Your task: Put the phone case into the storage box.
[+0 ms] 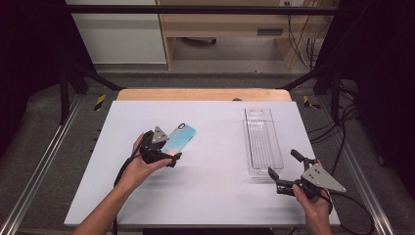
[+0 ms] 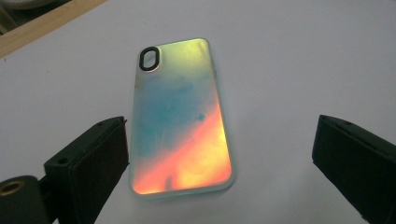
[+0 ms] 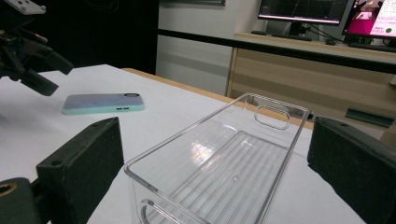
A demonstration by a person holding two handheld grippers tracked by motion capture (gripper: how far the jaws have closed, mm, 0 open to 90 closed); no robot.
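Note:
A phone case (image 1: 182, 136) with an iridescent blue-to-orange back and a dark camera ring lies flat on the white table (image 1: 205, 196). My left gripper (image 1: 164, 147) hovers over its near end, jaws wide open. In the left gripper view the case (image 2: 180, 121) lies between the jaws of my left gripper (image 2: 224, 154); the left jaw stands close to its edge and the right jaw is well clear. My right gripper (image 1: 284, 164) is open at the near end of a clear plastic tray (image 1: 262, 142). In the right gripper view my right gripper (image 3: 217, 163) straddles the tray's (image 3: 224, 158) near rim without touching it.
The right gripper view also catches the phone case (image 3: 102, 102) and the left gripper (image 3: 28, 51) farther off at the left. A wooden strip (image 1: 203, 94) borders the table's far edge. Metal rails (image 1: 39, 166) run along both sides, with cables (image 1: 342, 122) on the floor at the right.

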